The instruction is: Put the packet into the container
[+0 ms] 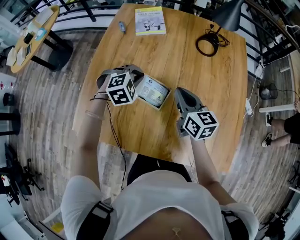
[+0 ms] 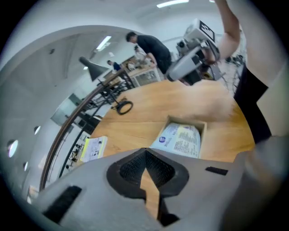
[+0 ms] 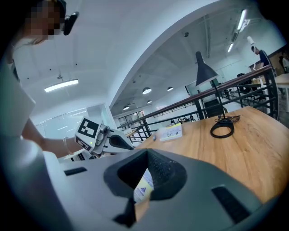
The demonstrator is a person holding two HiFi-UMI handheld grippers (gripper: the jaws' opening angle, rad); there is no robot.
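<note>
A small open cardboard container point(image 1: 162, 102) sits mid-table with a white and blue printed packet point(image 1: 153, 92) lying inside it. My left gripper point(image 1: 138, 75) hovers at the container's left edge, shut, with nothing between its jaws. The left gripper view looks past the jaws point(image 2: 151, 189) at the packet point(image 2: 180, 139) in the container point(image 2: 201, 126). My right gripper point(image 1: 181, 93) hangs just right of the container, also shut and holding nothing. In the right gripper view a sliver of the packet point(image 3: 145, 184) shows beyond its jaws point(image 3: 142, 191).
At the wooden table's far edge lie a yellow-green booklet point(image 1: 150, 20) and a small grey object point(image 1: 122, 26). A coiled black cable point(image 1: 207, 45) and a dark lamp point(image 1: 229, 14) are at the far right. A round side table point(image 1: 33, 33) stands to the left.
</note>
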